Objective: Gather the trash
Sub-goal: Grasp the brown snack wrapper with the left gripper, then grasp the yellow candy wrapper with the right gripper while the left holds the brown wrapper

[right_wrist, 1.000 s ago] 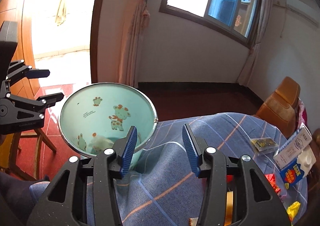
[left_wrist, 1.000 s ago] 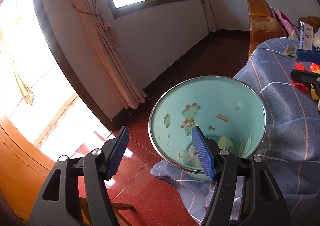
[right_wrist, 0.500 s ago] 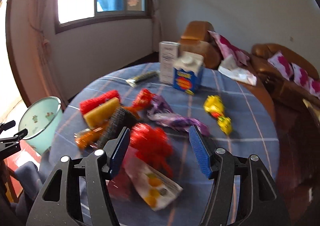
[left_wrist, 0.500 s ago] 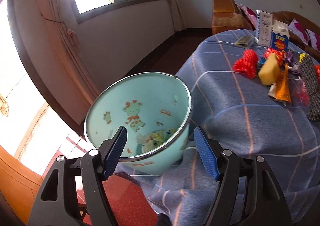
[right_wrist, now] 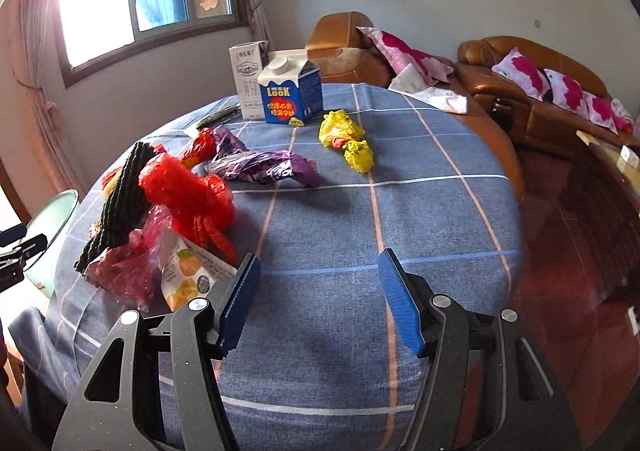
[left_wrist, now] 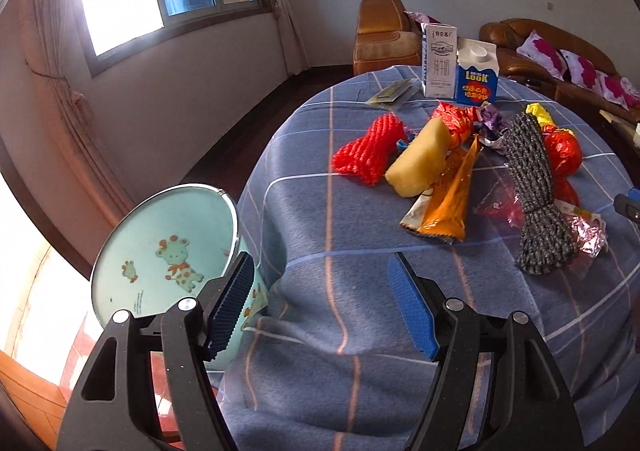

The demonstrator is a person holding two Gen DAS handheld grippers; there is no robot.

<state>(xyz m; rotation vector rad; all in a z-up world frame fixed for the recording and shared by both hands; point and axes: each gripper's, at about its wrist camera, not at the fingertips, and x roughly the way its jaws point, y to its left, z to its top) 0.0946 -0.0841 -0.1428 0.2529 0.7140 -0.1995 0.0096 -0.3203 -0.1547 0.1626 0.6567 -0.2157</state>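
A: Locating trash: wrappers [right_wrist: 260, 167] lie scattered on the counter [right_wrist: 400, 211]; bin [left_wrist: 164, 247] sits beside it.
B: Both grippers, left [left_wrist: 320, 307] and right [right_wrist: 318, 299], hold nothing, fingers wide. Next: descend on one wrapper.

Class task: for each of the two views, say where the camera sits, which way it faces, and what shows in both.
Left wrist: on the left gripper, facing across the table with the bin at left; both fingers show.
Right wrist: on the right gripper, facing the sofa; both fingers show.
Shared: blue carton, red bag.
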